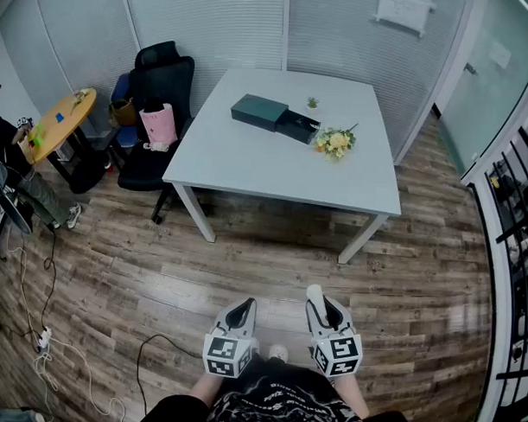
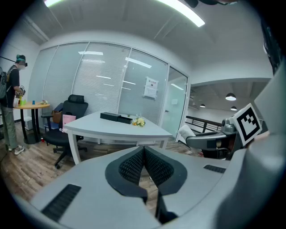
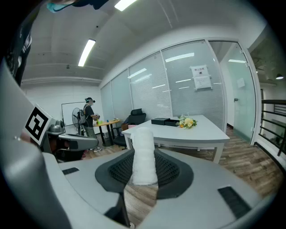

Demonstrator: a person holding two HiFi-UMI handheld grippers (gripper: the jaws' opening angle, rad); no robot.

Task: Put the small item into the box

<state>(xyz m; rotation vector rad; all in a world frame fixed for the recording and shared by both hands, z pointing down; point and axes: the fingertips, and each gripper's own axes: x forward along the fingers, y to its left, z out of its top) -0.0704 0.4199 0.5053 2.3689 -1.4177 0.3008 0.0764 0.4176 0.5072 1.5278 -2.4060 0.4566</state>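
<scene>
The small white roll (image 3: 144,154) stood upright between the pads of the right gripper (image 3: 145,169), which pinched it at its lower part while the top stuck out past the jaw tips. Just beside it, the left gripper (image 2: 144,152) carried nothing, and its two ribbed pads were pressed together at the tip. In the head view both grippers were held low and close to the person's body, over the wooden floor (image 1: 244,274) and well apart from the white table (image 1: 248,162).

On the far half of that table lay the dark box (image 1: 259,112), with a blacker part (image 1: 298,126) touching its right end. From there it could not be told whether that part was a pulled-out tray or a lid. A bunch of flowers (image 1: 336,141) lay just to the right of it and a tiny plant (image 1: 312,102) stood behind it. Beyond the table's left corner were a black chair (image 1: 163,72) with a pink bag (image 1: 159,126) on it, and farther left a round yellow table (image 1: 59,125).

The pickup looked done. What remained was the approach to the table, reaching the box, and setting the roll inside.
</scene>
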